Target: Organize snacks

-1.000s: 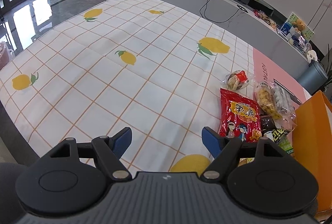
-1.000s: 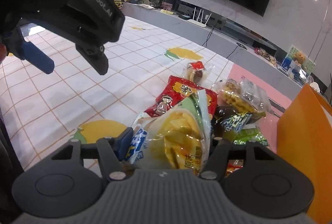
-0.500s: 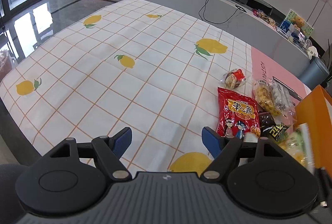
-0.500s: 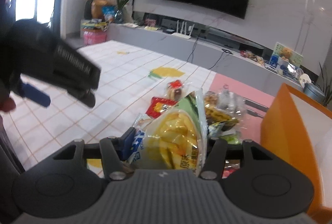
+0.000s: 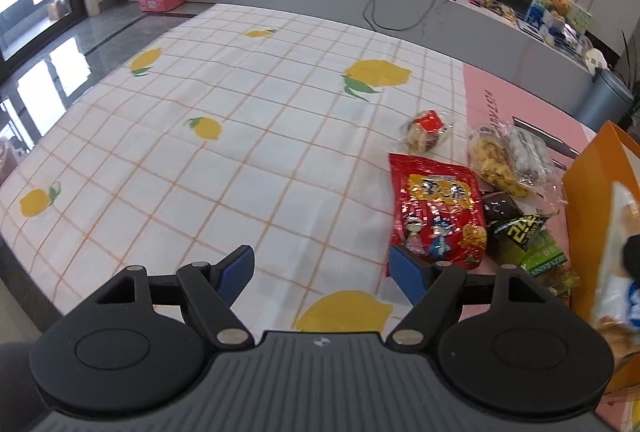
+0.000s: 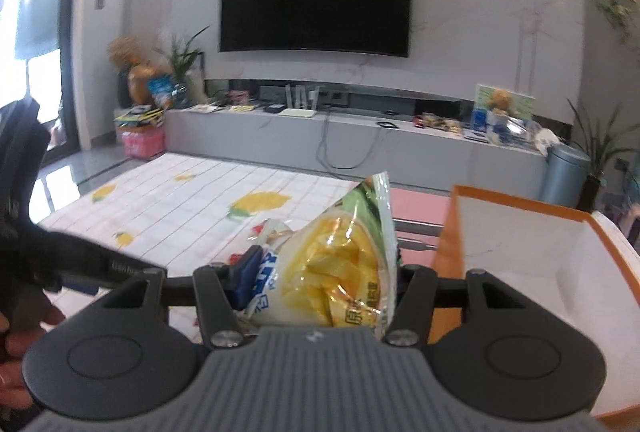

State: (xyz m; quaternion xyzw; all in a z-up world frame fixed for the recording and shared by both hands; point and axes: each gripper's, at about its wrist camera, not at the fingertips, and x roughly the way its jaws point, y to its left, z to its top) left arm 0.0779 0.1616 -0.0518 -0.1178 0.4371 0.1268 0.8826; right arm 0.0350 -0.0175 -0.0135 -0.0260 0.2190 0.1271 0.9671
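Note:
My right gripper (image 6: 324,268) is shut on a yellow and green chip bag (image 6: 336,264), held up off the table. Just right of it stands an orange paper bag (image 6: 520,201) with a white inside, its mouth open. The chip bag (image 5: 620,232) shows blurred at the right edge of the left wrist view, in front of the orange bag (image 5: 588,200). My left gripper (image 5: 322,268) hangs open over the lemon-print tablecloth (image 5: 240,152) with nothing between its fingers. A red snack packet (image 5: 438,208) lies just beyond its right fingertip.
More snacks lie beside the red packet: a clear bag of yellow pieces (image 5: 500,160), a small clear pack (image 5: 426,130), a dark packet (image 5: 520,228) and a green one (image 5: 548,260). A person's hand (image 6: 16,332) holds the left gripper. A grey TV bench (image 6: 360,136) runs behind the table.
My right gripper has risen with the chip bag and swung towards the orange bag. The chip bag has come into the left wrist view's right edge. The left gripper shifted slightly.

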